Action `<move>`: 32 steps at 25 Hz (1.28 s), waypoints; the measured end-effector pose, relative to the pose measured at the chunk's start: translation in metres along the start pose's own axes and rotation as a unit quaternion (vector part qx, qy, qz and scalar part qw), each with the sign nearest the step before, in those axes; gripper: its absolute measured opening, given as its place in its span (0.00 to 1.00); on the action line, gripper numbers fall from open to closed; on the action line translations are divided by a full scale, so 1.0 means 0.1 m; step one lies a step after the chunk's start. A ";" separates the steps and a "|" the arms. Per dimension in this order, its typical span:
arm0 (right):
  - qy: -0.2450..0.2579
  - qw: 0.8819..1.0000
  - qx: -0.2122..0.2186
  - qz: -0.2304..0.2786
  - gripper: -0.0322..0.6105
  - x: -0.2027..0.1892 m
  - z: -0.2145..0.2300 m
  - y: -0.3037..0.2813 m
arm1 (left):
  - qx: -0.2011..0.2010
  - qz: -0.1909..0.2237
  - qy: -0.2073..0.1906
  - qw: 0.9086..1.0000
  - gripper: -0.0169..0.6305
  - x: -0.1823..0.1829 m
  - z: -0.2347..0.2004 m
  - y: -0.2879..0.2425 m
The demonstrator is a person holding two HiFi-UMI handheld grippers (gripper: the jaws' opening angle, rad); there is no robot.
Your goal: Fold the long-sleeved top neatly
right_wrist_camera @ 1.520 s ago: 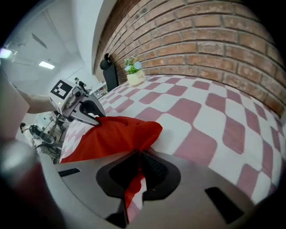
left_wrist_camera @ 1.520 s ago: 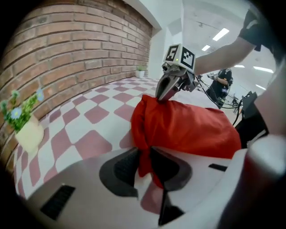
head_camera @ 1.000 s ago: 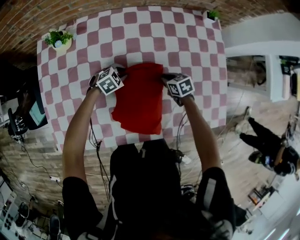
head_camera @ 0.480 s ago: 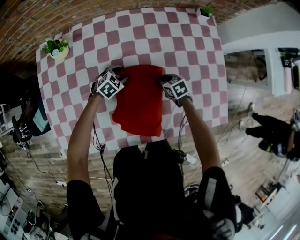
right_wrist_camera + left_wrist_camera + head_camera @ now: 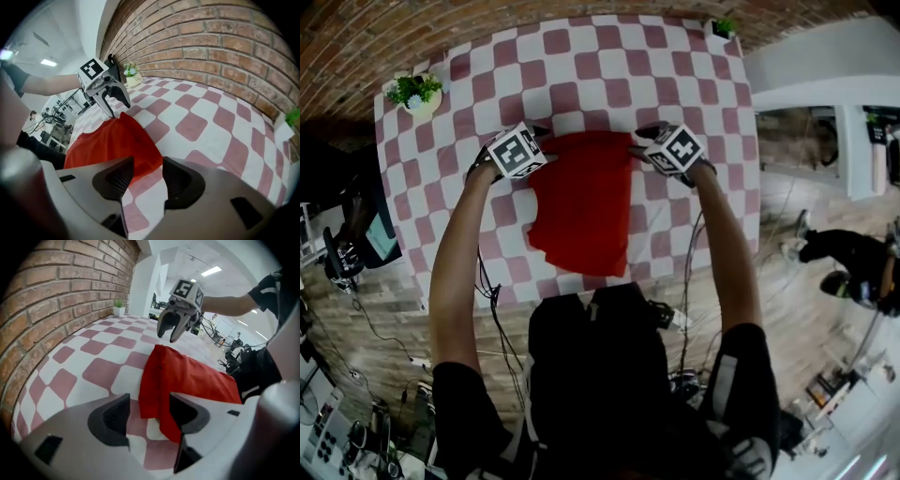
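Note:
A red long-sleeved top [image 5: 581,211] lies folded into a narrow upright rectangle on the red-and-white checked table [image 5: 694,84]. My left gripper [image 5: 540,138] hovers at its far left corner and my right gripper [image 5: 641,142] at its far right corner. In the left gripper view the left gripper's [image 5: 150,411] jaws are opening, with the top's [image 5: 187,380] corner lying loose in the gap, not pressed. In the right gripper view the right gripper's [image 5: 147,177] jaws are opening too. The top's [image 5: 112,140] edge lies just beyond them, untouched. Each gripper view shows the opposite gripper [image 5: 174,326] [image 5: 110,96] across the cloth.
A brick wall [image 5: 375,28] runs along the table's far side. Small potted plants stand at the far left corner [image 5: 414,91] and far right corner [image 5: 724,28]. Cables hang below the near edge [image 5: 487,291]. A person [image 5: 853,281] crouches on the floor at the right.
Both grippers held the top's far corners pinched; now both have opened and let go. The right gripper has lifted and shifted slightly right, off the cloth. The left one stayed put.

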State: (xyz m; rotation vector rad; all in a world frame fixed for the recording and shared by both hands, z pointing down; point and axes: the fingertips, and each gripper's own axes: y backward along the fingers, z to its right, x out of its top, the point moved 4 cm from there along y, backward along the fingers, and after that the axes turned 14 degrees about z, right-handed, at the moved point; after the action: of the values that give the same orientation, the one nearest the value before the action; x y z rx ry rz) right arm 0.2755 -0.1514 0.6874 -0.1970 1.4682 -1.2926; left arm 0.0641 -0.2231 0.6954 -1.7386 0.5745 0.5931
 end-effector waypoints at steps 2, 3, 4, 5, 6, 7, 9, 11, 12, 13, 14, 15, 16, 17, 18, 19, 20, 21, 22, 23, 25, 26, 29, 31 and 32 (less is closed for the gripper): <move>-0.006 1.000 0.020 -0.016 0.32 0.01 0.08 -0.09 | -0.011 -0.008 -0.014 1.000 0.40 0.03 -0.03 -0.06; -0.011 0.999 0.029 -0.021 0.32 0.01 0.11 -0.14 | -0.017 -0.010 -0.015 1.000 0.40 0.04 -0.03 -0.10; -0.015 0.999 0.037 -0.026 0.32 0.00 0.14 -0.19 | -0.025 -0.011 -0.014 1.000 0.40 0.05 -0.03 -0.14; -0.018 0.998 0.044 -0.031 0.32 -0.01 0.17 -0.25 | -0.033 -0.013 -0.013 0.999 0.40 0.06 -0.02 -0.18; -0.019 0.998 0.050 -0.037 0.32 -0.03 0.18 -0.30 | -0.039 -0.017 -0.012 0.999 0.40 0.05 -0.02 -0.22; -0.020 0.997 0.056 -0.043 0.32 -0.05 0.19 -0.34 | -0.043 -0.022 -0.010 0.999 0.40 0.04 -0.02 -0.26; -0.016 0.997 0.061 -0.051 0.31 -0.09 0.18 -0.40 | -0.045 -0.027 -0.005 0.999 0.40 0.00 -0.02 -0.31; -0.016 0.996 0.067 -0.052 0.28 -0.12 0.18 -0.42 | -0.051 -0.027 0.001 0.998 0.39 -0.04 -0.01 -0.35; -0.019 0.996 0.071 -0.051 0.25 -0.13 0.17 -0.42 | -0.057 -0.025 0.003 0.998 0.35 -0.05 0.01 -0.35; -0.021 0.996 0.074 -0.050 0.23 -0.13 0.17 -0.42 | -0.064 -0.024 0.004 0.998 0.29 -0.06 0.03 -0.35; -0.022 0.996 0.076 -0.048 0.20 -0.13 0.16 -0.42 | -0.069 -0.023 0.004 0.997 0.23 -0.06 0.05 -0.36; -0.020 0.996 0.076 -0.047 0.17 -0.13 0.16 -0.41 | -0.073 -0.024 0.003 0.997 0.19 -0.07 0.08 -0.36; -0.016 0.996 0.073 -0.046 0.16 -0.13 0.15 -0.41 | -0.074 -0.024 0.002 0.997 0.17 -0.06 0.09 -0.36; -0.009 0.997 0.068 -0.045 0.16 -0.13 0.15 -0.40 | -0.073 -0.025 0.001 0.997 0.17 -0.06 0.09 -0.36; -0.002 0.997 0.062 -0.044 0.15 -0.12 0.15 -0.40 | -0.071 -0.026 -0.001 0.997 0.16 -0.06 0.09 -0.34; 0.005 0.998 0.055 -0.043 0.15 -0.10 0.16 -0.39 | -0.066 -0.026 -0.002 0.997 0.16 -0.05 0.07 -0.32; 0.012 0.998 0.047 -0.041 0.15 -0.06 0.18 -0.37 | -0.059 -0.023 -0.003 0.998 0.15 -0.03 0.05 -0.29; 0.018 0.998 0.038 -0.036 0.15 -0.02 0.20 -0.35 | -0.049 -0.019 -0.004 0.999 0.15 0.00 0.02 -0.25; 0.022 0.999 0.028 -0.029 0.15 0.03 0.22 -0.32 | -0.036 -0.013 -0.005 0.999 0.15 0.04 -0.02 -0.21; 0.025 0.999 0.017 -0.020 0.14 0.08 0.25 -0.29 | -0.021 -0.006 -0.006 1.000 0.14 0.07 -0.05 -0.17; 0.032 0.999 -0.002 -0.001 0.14 0.20 0.27 -0.21 | 0.010 0.010 -0.013 1.000 0.14 0.12 -0.11 -0.10; 0.039 0.999 -0.010 0.008 0.14 0.26 0.27 -0.16 | 0.026 0.019 -0.019 0.999 0.14 0.15 -0.13 -0.07; 0.067 0.997 -0.036 0.033 0.14 0.42 0.27 -0.02 | 0.072 0.035 -0.039 0.996 0.14 0.25 -0.14 0.04; 0.083 0.994 -0.051 0.049 0.14 0.52 0.23 0.08 | 0.095 0.042 -0.059 0.993 0.14 0.31 -0.11 0.14; 0.089 0.993 -0.055 0.058 0.14 0.56 0.19 0.13 | 0.104 0.046 -0.071 0.991 0.14 0.35 -0.09 0.18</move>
State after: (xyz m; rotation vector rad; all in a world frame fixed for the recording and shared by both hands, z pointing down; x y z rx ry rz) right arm 0.2763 -0.1977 0.6476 -0.0695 1.6801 -1.1601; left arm 0.0793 -0.2386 0.6612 -1.4674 0.5974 0.6915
